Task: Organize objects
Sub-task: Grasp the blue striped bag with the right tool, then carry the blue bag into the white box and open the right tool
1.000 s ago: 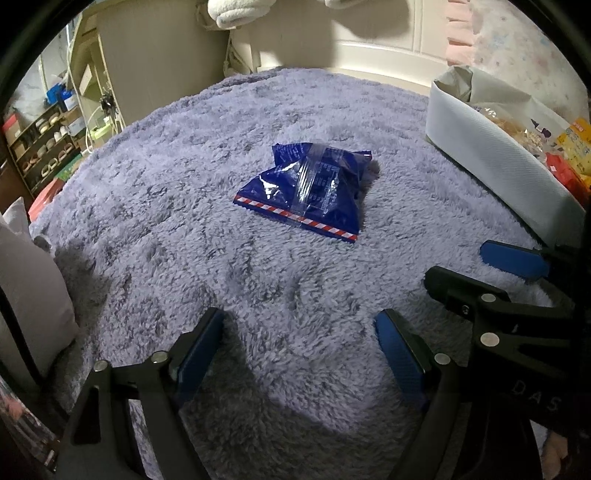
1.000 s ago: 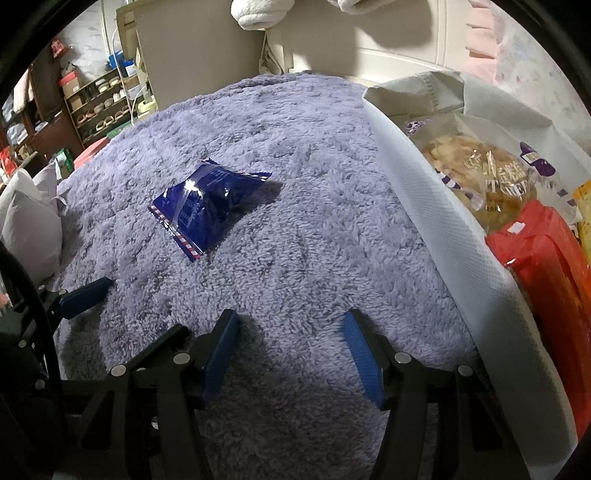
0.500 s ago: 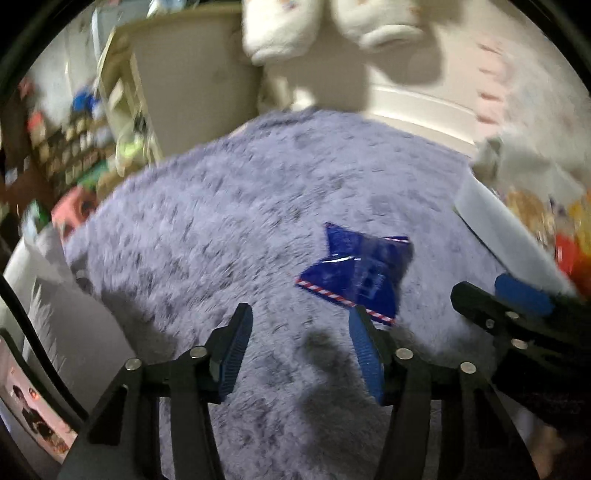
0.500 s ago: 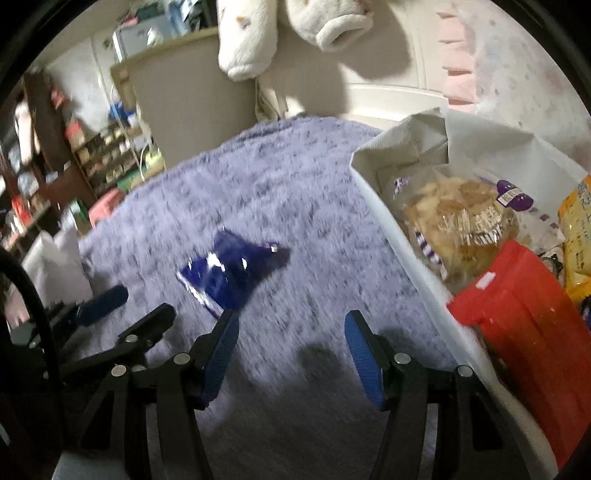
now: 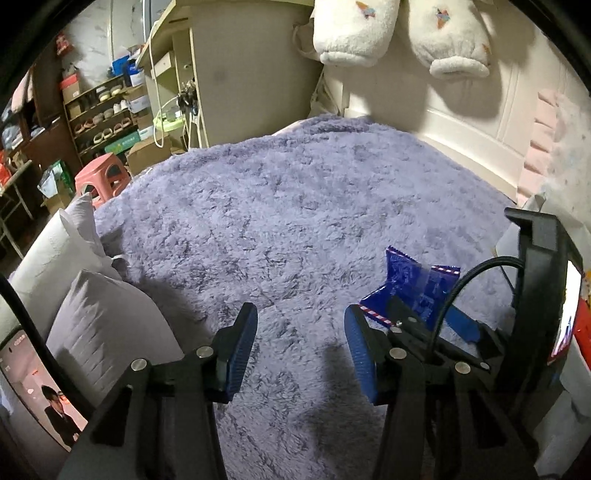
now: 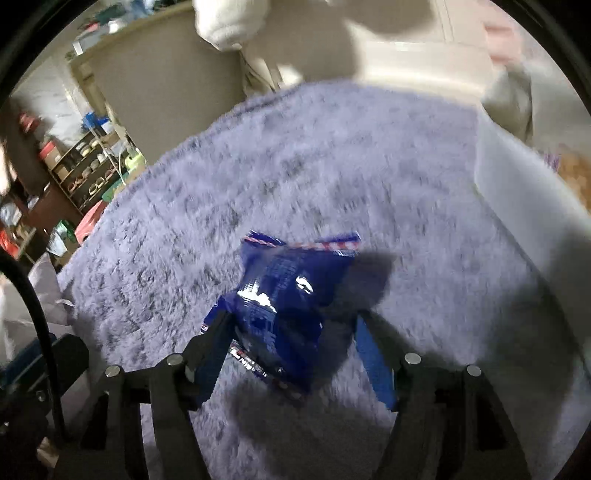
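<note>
The blue snack packet [image 6: 288, 306] carries white print on its face, but blur and glare leave no word of it legible in either view; its crimped ends show a red-and-white striped band; a phone screen [image 5: 35, 391] at the lower left edge of the left wrist view shows a figure in dark clothing, with no readable text; the cream plush slippers [image 5: 399, 29] hanging above the far edge of the bed bear small coloured motifs, not writing

The right gripper [image 6: 291, 354] points steeply down at the lilac fleece blanket [image 6: 332, 177]; its jaws stand about half open with the packet lying between the blue pads; the packet's lower part sits against the left pad, while a gap of blanket shows between it and the right pad, so nothing is gripped and the packet rests on the fleece; the white storage bin [image 6: 517, 206] stands well off to the right of these jaws, with a bag of golden snacks just visible inside it

The left gripper [image 5: 299, 339] also tilts steeply downward, its jaws roughly half open and empty, only blanket between the pads; seen from here the packet [image 5: 417, 284] lies just beyond and to the right of the right-hand pad, with the right gripper [image 5: 424, 325] reaching over it; grey pillows [image 5: 92, 325] lie to the left of the jaws
</note>
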The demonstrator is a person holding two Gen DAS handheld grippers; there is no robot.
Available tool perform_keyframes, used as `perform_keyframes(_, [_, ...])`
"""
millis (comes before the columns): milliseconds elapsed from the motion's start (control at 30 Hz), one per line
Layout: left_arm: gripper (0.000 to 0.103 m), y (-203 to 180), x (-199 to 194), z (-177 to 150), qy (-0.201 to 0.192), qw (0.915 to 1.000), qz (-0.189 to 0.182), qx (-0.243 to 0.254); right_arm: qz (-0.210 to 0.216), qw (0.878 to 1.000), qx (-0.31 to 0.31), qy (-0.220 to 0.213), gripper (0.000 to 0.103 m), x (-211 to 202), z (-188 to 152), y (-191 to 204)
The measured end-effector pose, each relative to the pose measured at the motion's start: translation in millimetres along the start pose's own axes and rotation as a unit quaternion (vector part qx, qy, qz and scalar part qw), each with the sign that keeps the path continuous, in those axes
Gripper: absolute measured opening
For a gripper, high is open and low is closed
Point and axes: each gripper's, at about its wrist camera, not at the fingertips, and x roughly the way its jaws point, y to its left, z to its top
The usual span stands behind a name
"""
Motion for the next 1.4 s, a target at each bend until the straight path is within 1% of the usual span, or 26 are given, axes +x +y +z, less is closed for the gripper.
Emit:
perform_keyframes(33, [0.050,1,1,1,0.001,1.0000,-0.005,0.000,0.004,1.000,-0.001,-0.001,0.050,-1,-1,-1])
perform_keyframes(67, [0.050,1,1,1,0.002,0.9999,-0.010,0.000,0.019,1.000,0.005,-0.001,0.037,-3,-1,-5])
perform_keyframes(200, [0.050,-2,4,0,0.005,0.9996,-0.026,0.004,0.049,0.998,0.036,0.003,0.031,-13,-7,-19])
perform_keyframes(300, [0.050,-10,2,-4,0.004,0.9992,-0.036,0.016,0.063,0.996,0.063,0.003,0.030,-42,-13,-31])
perform_keyframes(333, [0.050,-14,0,-6,0.001,0.9990,-0.039,0.023,0.059,0.996,0.061,-0.009,0.030,-62,-15,-36])
perform_keyframes(367, [0.050,-20,-2,-8,-0.002,0.9988,-0.038,0.030,0.044,0.997,0.053,-0.023,0.030,-81,-14,-38])
perform_keyframes(433, [0.050,-32,-8,-13,-0.017,0.9979,-0.026,0.057,0.010,0.997,0.043,-0.056,0.030,-113,-10,-43])
perform_keyframes(467, [0.050,-41,-12,-16,-0.025,0.9965,-0.019,0.078,0.000,0.996,0.048,-0.073,0.030,-127,-8,-47])
perform_keyframes(500, [0.050,-47,-13,-17,-0.028,0.9954,-0.017,0.091,0.000,0.995,0.062,-0.084,0.030,-138,-5,-53])
perform_keyframes(533, [0.050,-54,-15,-19,-0.030,0.9939,-0.017,0.105,0.010,0.992,0.082,-0.094,0.030,-149,-2,-60])
perform_keyframes(600, [0.050,-64,-19,-22,-0.032,0.9916,-0.024,0.123,0.016,0.990,0.094,-0.099,0.030,-157,-1,-67])
perform_keyframes(667, [0.050,-74,-24,-24,-0.039,0.9889,-0.022,0.142,-0.009,0.991,0.085,-0.101,0.030,-162,-1,-68])
perform_keyframes(733, [0.050,-85,-31,-27,-0.055,0.9841,-0.011,0.168,-0.029,0.991,0.081,-0.105,0.030,-164,-3,-70])
perform_keyframes(800, [0.050,-94,-37,-29,-0.067,0.9793,-0.005,0.191,-0.029,0.990,0.093,-0.102,0.030,-164,-2,-77])
perform_keyframes(833, [0.050,-99,-39,-30,-0.069,0.9780,-0.008,0.197,-0.026,0.989,0.106,-0.098,0.030,-165,-1,-82])
perform_keyframes(867, [0.050,-102,-41,-31,-0.068,0.9777,-0.018,0.198,-0.027,0.988,0.116,-0.097,0.030,-167,-2,-86])
perform_keyframes(933, [0.050,-104,-43,-29,-0.058,0.9782,-0.057,0.191,-0.026,0.986,0.132,-0.099,0.030,-172,-1,-94])
perform_keyframes(1000, [0.050,-109,-47,-29,-0.048,0.9766,-0.098,0.185,-0.022,0.982,0.149,-0.110,0.030,-183,1,-102])
perform_keyframes(1033, [0.049,-113,-51,-30,-0.049,0.9751,-0.113,0.185,-0.019,0.979,0.160,-0.123,0.031,-193,2,-107])
perform_keyframes(1100, [0.047,-124,-61,-32,-0.060,0.9713,-0.125,0.193,-0.020,0.975,0.169,-0.142,0.031,-207,6,-113])
perform_keyframes(1200, [0.045,-140,-77,-34,-0.080,0.9636,-0.140,0.213,-0.034,0.970,0.175,-0.163,0.031,-227,9,-124])
perform_keyframes(1300, [0.045,-152,-89,-34,-0.089,0.9553,-0.172,0.224,-0.047,0.964,0.194,-0.174,0.031,-242,11,-143])
perform_keyframes(1400, [0.045,-163,-97,-38,-0.111,0.9484,-0.171,0.243,-0.057,0.957,0.220,-0.181,0.031,-252,9,-164])
